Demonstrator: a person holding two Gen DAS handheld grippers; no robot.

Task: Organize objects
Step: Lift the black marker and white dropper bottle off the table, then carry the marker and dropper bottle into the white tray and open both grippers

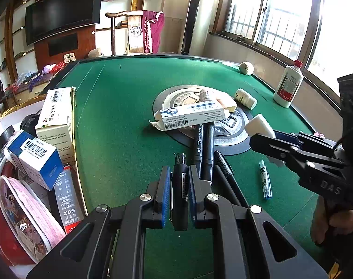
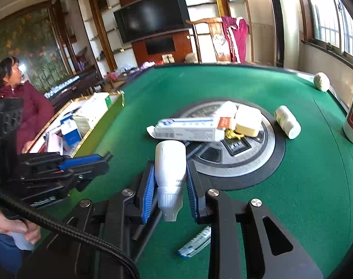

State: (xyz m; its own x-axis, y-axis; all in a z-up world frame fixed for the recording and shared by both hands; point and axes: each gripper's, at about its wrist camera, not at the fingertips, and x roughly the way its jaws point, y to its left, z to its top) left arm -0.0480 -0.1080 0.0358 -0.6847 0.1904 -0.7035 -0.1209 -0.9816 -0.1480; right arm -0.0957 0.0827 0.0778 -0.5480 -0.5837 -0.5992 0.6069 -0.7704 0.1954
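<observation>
My left gripper is shut on a black pen with a metal tip, held above the green table. My right gripper is shut on a white squeeze bottle, nozzle toward the camera; it shows in the left wrist view too. Black markers and a small blue pen lie on the felt. A long white medicine box lies on the round centre plate. A gold-rimmed box at the left holds cartons, a pouch and glue.
A small white pill bottle lies right of the centre plate. A tall white bottle with a red label and a pale lumpy ball stand near the far right edge. A person in a red jacket sits at the left.
</observation>
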